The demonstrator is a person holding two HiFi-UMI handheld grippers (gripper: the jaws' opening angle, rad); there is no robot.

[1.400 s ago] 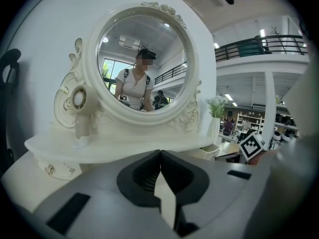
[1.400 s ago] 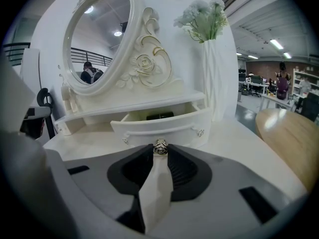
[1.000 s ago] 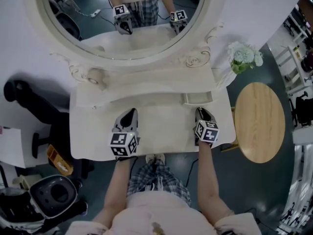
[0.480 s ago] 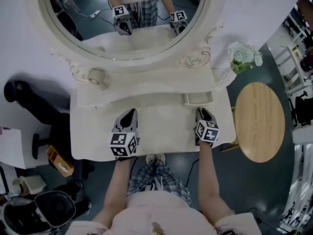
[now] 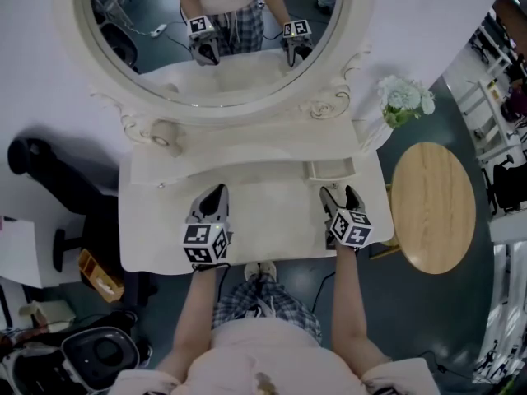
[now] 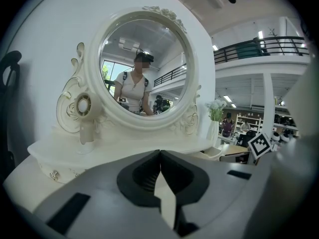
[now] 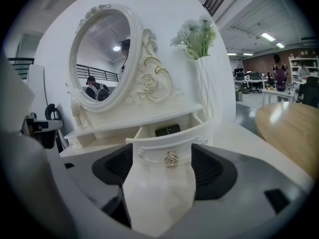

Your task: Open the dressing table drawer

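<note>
The cream dressing table [image 5: 156, 237] has its small right drawer [image 5: 331, 169] pulled out. In the right gripper view the drawer front [image 7: 169, 148] carries a gold knob [image 7: 171, 157], and a dark object [image 7: 167, 130] lies inside. My right gripper [image 5: 341, 194] sits just in front of that drawer. Its jaws are opening; the knob stands between them and the pads do not press on it [image 7: 162, 156]. My left gripper [image 5: 212, 200] rests over the tabletop's left half with its jaws shut and empty [image 6: 159, 152].
A big oval mirror [image 5: 218, 23] rises behind the shelf. A vase of white flowers [image 5: 403, 97] stands at the table's right back corner. A round wooden side table [image 5: 434, 204] is to the right, and a black chair [image 5: 33, 159] is to the left.
My right gripper's jaws have spread apart and let go of the drawer knob, and the gripper has lifted slightly. The left gripper has stayed put.
</note>
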